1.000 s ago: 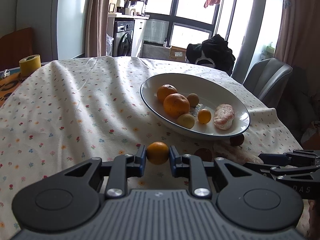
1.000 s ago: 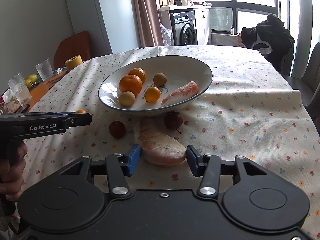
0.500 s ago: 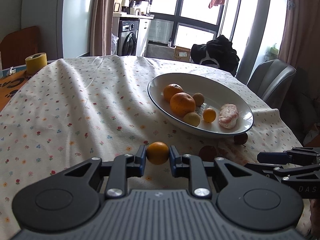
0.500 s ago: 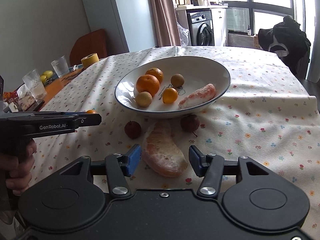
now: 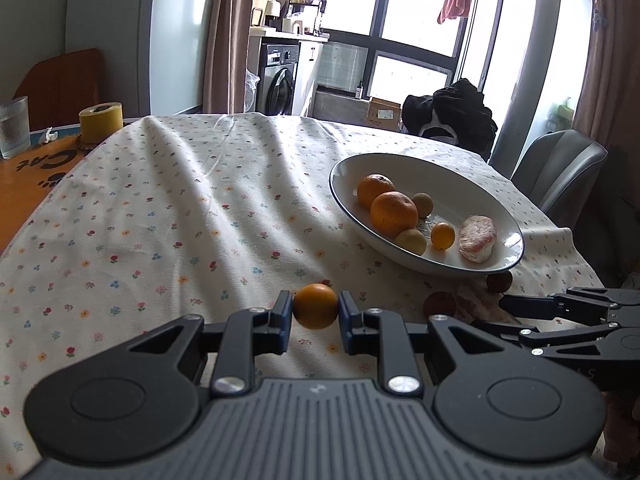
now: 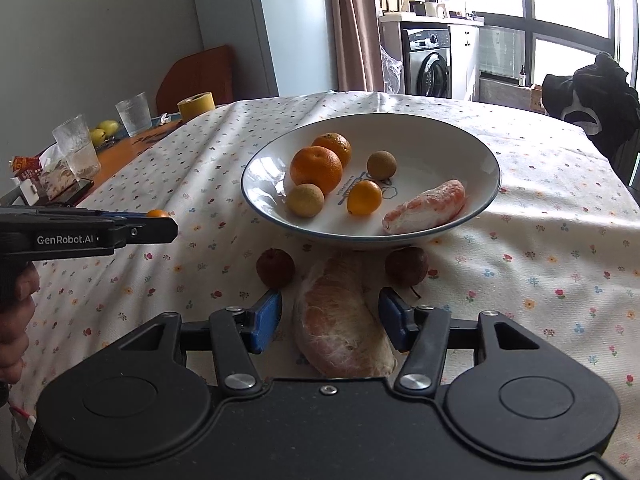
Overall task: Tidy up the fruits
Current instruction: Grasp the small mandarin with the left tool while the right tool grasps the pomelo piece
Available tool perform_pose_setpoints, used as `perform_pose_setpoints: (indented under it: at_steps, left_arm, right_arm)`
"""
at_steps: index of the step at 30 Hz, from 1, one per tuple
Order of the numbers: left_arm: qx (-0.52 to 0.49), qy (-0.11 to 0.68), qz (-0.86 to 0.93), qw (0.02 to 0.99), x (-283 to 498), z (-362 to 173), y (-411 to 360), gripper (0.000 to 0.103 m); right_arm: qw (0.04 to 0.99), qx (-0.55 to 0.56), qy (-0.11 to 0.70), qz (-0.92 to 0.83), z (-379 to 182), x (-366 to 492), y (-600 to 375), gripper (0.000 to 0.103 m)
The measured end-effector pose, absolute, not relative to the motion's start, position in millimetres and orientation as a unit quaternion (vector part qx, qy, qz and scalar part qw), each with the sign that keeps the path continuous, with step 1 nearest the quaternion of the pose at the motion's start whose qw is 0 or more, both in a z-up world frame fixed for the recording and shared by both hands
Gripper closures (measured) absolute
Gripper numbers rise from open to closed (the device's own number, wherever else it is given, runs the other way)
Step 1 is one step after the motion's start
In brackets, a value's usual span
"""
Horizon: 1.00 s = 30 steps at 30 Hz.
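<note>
Left gripper (image 5: 315,315): its jaws pinch a small orange fruit (image 5: 315,306) from both sides, just as in the two earlier moments. The fruit hangs above the flowered cloth of the desk (image 5: 160,208), not touching it.

What has changed on the left: the view is now higher and the bowl (image 5: 516,258) sits further to the right and lower in it than one second ago. I judge that the gripper has been lifted and is carrying the fruit, but it is not yet over the bowl.

Bowl: it holds two oranges (image 6: 317,169), two brownish round fruits (image 6: 305,199), one small orange fruit and a peeled pink segment (image 6: 426,213). None of them has moved.

In front of the bowl: two dark red fruits (image 6: 275,267) lie on the cloth, one on each side of the large peeled pomelo piece (image 6: 340,320).

Right gripper (image 6: 330,321): its jaws are spread, one on each side of the pomelo piece, with a gap to it on both sides. The piece now fills more of the space between them than before, so the gripper has come closer.

Meaning for the task: the small fruit must still go to the bowl, and the pomelo piece looks ready to be closed on.

Risk: the pomelo piece seems soft, so a hard squeeze may crush it.
</note>
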State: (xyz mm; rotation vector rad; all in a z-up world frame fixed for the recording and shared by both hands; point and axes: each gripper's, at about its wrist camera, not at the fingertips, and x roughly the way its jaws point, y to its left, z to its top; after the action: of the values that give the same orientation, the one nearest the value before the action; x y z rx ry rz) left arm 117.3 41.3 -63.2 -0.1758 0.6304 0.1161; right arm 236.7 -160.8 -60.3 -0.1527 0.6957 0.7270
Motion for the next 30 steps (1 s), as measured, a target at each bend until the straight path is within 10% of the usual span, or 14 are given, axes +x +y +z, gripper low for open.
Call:
perform_pose_setpoints:
  at_steps: [30]
  left_arm:
    - [-0.077, 0.264, 0.033, 0.961, 98, -31, 19, 0.08]
  right_arm:
    - [0.904, -0.048, 0.298, 0.304, -21, 212, -201, 0.065]
